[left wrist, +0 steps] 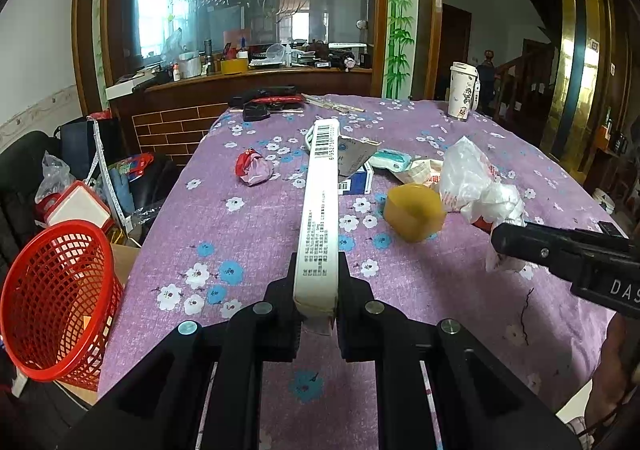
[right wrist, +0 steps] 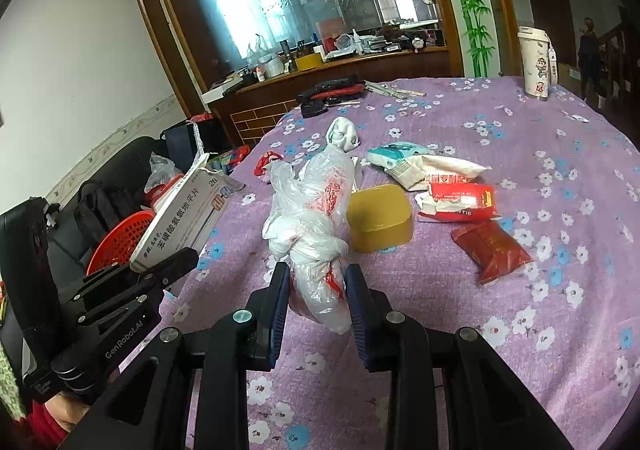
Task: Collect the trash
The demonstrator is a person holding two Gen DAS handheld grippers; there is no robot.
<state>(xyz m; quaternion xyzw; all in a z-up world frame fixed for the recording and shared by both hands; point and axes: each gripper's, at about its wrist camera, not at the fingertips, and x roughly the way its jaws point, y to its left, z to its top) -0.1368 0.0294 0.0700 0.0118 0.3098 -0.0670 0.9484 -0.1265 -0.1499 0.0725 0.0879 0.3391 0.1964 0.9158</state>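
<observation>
My left gripper [left wrist: 316, 278] is shut on a long white medicine box [left wrist: 320, 201] and holds it above the purple flowered tablecloth [left wrist: 256, 242]. The box also shows in the right wrist view [right wrist: 184, 217], at the left. My right gripper [right wrist: 318, 282] is shut on a knotted white plastic bag [right wrist: 312, 217] with red print, held just above the table. It also shows in the left wrist view [left wrist: 476, 185]. A red mesh basket [left wrist: 56, 302] stands off the table's left edge, also visible in the right wrist view [right wrist: 120, 238].
On the table lie a yellow container [right wrist: 380, 217], a red packet [right wrist: 492, 250], a red and white pack [right wrist: 460, 197], a white pouch [right wrist: 436, 165], a teal tissue pack [right wrist: 392, 153] and a crumpled red wrapper [left wrist: 254, 167]. A white cup [right wrist: 534, 61] stands far right.
</observation>
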